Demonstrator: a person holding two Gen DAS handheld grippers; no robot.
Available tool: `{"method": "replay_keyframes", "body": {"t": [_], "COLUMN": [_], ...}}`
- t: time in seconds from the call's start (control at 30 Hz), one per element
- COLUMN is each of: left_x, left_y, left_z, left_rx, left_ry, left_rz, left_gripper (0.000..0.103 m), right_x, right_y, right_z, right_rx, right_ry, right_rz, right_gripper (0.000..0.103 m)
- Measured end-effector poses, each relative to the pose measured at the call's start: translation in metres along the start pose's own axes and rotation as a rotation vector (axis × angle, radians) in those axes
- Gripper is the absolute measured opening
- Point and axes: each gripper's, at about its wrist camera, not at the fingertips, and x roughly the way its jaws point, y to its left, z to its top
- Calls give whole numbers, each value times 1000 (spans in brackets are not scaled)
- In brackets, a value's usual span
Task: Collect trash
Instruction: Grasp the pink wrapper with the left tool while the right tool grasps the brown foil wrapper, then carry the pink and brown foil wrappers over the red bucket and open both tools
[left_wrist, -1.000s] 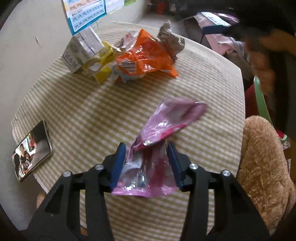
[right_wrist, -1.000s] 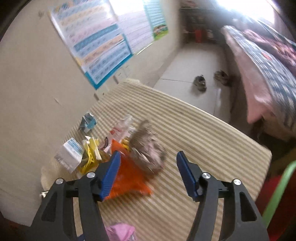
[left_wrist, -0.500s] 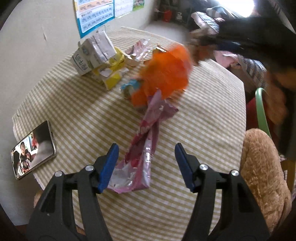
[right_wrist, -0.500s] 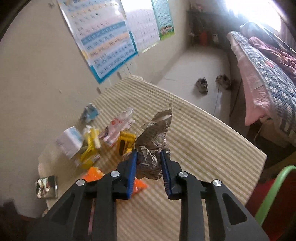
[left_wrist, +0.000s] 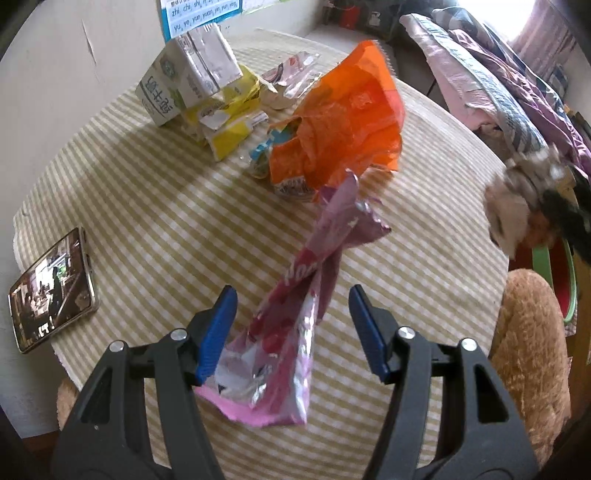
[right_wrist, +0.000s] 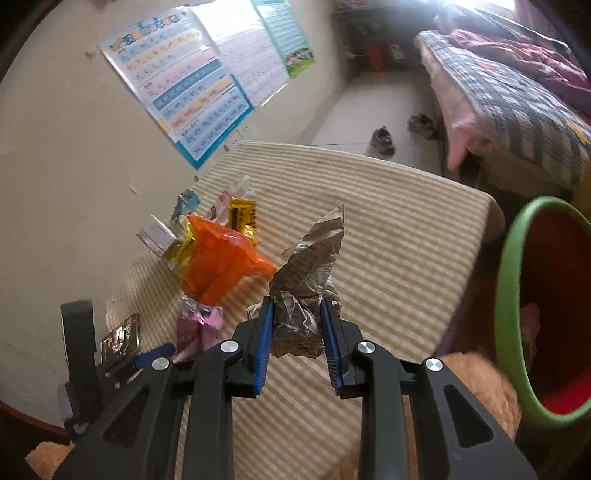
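My left gripper (left_wrist: 291, 295) points down at the striped table (left_wrist: 147, 206), open. A crumpled pink foil wrapper (left_wrist: 288, 343) lies between its jaws; the right pad stands clear of it. An orange plastic bag (left_wrist: 343, 140) sits just beyond the wrapper. My right gripper (right_wrist: 296, 310) is shut on a crumpled newspaper wad (right_wrist: 310, 273) and holds it above the table. In the left wrist view the wad (left_wrist: 513, 206) shows blurred at the right edge. A red bin with a green rim (right_wrist: 509, 295) stands off the table's right side.
A milk carton (left_wrist: 184, 85), yellow packs (left_wrist: 229, 122) and small wrappers (left_wrist: 291, 74) are piled at the table's far left by the wall. A phone (left_wrist: 51, 291) lies near the left edge. A brown plush toy (left_wrist: 528, 362) sits by the near right edge.
My right gripper closed on the newspaper wad, lifted it from the pile and carried it right. My left gripper's jaws widened off the pink wrapper. The orange bag shifted toward the wrapper.
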Motion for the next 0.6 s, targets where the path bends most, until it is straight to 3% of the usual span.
{"method": "replay_keyframes", "body": {"t": [0.07,0.2,0.6], "left_x": [5,2,-58], "left_y": [-2,-5,-39], "left_z": [2,0,6], "left_rx": [-8,-17,49], "left_ry": [17,15,-136], "left_rz": [-6,-15,-42], "left_gripper": [43,31,30], "right_x": [-2,-7,-23], "right_y": [-6,-12,-13], "right_z": [-2,-3,-5], "right_rx": [19,45,41], "right_ry": [1,-10,-55], "right_rz": [-4,-8,16], "right_gripper": [25,26,26]}}
